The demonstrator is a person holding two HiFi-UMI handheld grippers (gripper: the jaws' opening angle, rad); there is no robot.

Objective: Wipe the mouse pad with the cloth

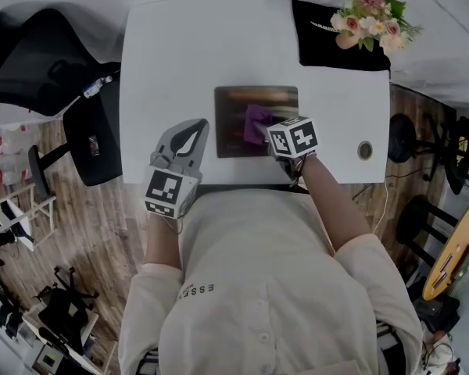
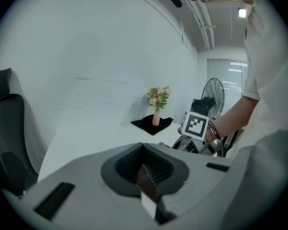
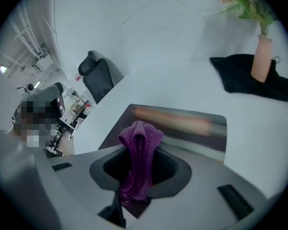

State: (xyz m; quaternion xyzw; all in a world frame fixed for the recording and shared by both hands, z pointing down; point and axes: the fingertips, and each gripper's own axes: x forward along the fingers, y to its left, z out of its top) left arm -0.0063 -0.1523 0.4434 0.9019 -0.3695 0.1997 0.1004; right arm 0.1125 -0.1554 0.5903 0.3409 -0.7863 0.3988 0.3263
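**Inspector:** State of the jaws?

**Me:** My right gripper (image 3: 139,178) is clamped on the purple cloth (image 3: 140,140), which stands bunched beyond the tips. The mouse pad (image 3: 197,131) lies just ahead of and under those jaws. My left gripper (image 2: 149,188) has its jaws together on nothing, well to the side of the pad.

**Inspector:** Risks?

**Me:** Nothing pins the pad, so I judge a stroke could drag it across the table (image 1: 164,53). With the cloth bunched this narrow, my tips might scrape.

**Inspector:** Obstructions?

**Me:** None between jaws and pad. A vase (image 3: 262,56) on a black mat (image 3: 237,75) stands far ahead to the right.
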